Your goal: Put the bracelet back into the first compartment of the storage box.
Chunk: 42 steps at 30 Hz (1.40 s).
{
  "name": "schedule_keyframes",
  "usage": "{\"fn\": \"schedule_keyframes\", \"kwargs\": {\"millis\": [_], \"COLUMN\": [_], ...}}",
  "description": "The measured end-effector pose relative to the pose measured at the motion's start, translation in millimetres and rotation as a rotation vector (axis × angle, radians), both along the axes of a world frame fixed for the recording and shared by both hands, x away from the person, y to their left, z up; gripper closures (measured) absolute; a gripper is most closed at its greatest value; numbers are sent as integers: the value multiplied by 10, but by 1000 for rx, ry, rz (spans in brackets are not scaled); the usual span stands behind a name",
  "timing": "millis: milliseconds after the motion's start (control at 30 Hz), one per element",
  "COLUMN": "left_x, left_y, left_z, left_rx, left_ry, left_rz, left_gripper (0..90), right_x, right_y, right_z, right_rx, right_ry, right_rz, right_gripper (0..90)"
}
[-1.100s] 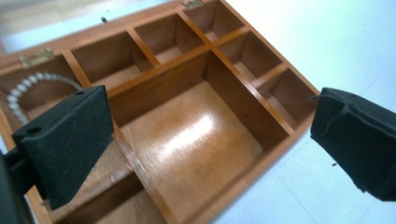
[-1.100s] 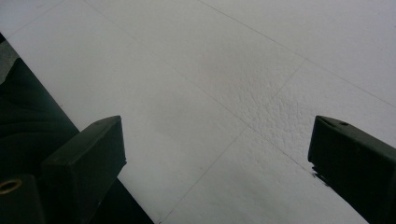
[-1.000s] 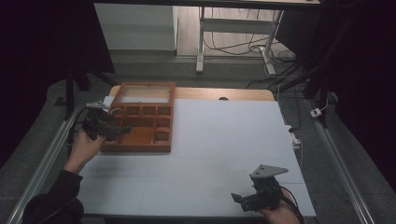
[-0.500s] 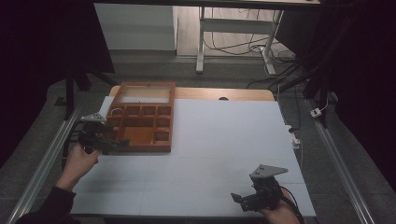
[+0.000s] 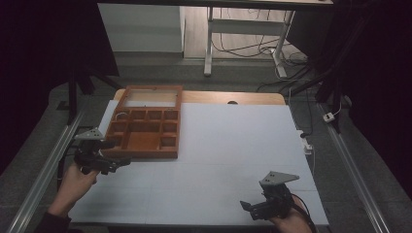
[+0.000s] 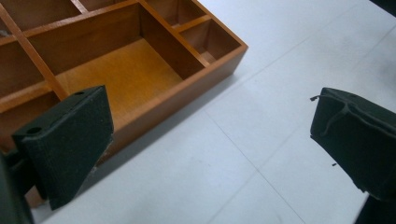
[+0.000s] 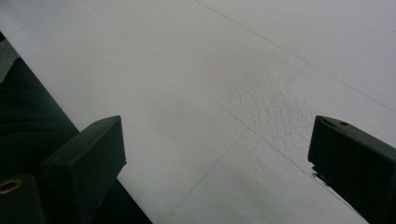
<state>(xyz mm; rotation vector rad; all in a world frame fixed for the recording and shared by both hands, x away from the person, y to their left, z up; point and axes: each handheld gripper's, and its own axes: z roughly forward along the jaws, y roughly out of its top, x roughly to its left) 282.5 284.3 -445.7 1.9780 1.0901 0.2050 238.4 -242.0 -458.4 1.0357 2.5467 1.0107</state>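
Both grippers empty, jaws apart — a wooden tray waits at the table's far left.

The left gripper (image 5: 114,162) hovers at about eight o'clock, just beside the wooden tray (image 5: 145,151), likely poised near its front wall; the right gripper (image 5: 252,207), at five o'clock, hangs over bare white table (image 5: 233,145) — well apart. No readable writing or labels.

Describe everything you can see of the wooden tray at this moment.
The wooden tray is a shallow, reddish-brown box that looks like varnished wood, split by thin dividers into several small cells and one large one with a lighter orange floor. Its far section is an open frame showing a pale surface. The cells seen in the left gripper view look empty; a thin pale piece sits at a far-left cell. It lies flat on the white table cover, at the far left. The left gripper hovers open near its near-left corner, apparently without touching.
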Motion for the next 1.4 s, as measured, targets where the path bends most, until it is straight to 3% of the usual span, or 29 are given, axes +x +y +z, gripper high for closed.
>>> {"fn": "schedule_keyframes", "kwargs": {"millis": [600,1400], "left_x": [-515,-1121], "left_y": [97,335], "left_z": [-20,-197], "left_rx": [-53,-124], "left_ry": [-1,12], "left_rz": [21,92], "left_gripper": [0,0], "right_x": [1,3], "right_y": [7,4], "right_z": [1,0], "right_rx": [0,0], "right_ry": [-3,0], "right_rz": [4,-3], "right_gripper": [35,34]}}
